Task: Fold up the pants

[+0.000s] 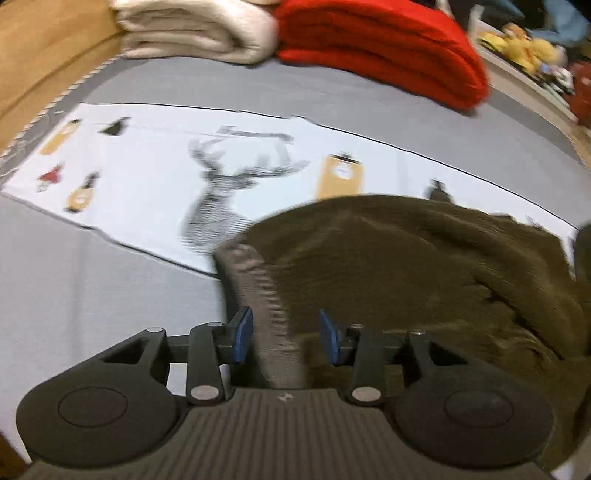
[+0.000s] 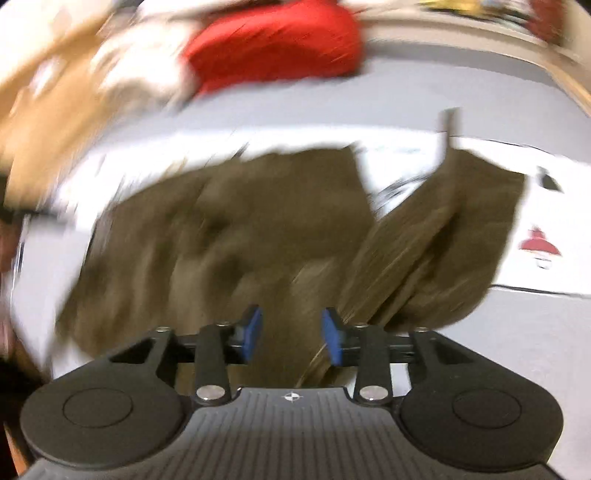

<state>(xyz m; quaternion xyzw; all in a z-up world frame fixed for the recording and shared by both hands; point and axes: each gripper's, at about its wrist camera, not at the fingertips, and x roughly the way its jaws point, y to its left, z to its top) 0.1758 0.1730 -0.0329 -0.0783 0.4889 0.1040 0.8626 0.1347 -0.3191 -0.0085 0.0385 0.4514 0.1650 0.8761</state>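
Olive-brown pants lie bunched on a white printed cloth on the bed. Their grey ribbed waistband runs up between the blue pads of my left gripper, whose jaws stand apart and do not press on it. In the blurred right wrist view the pants spread across the cloth, with a folded leg rising on the right. My right gripper hovers over the brown fabric with its jaws open and nothing pinched between the pads.
A folded cream blanket and a folded red blanket are stacked at the far side of the grey bed sheet. A wooden bed frame borders the left. Yellow toys lie on a ledge at far right.
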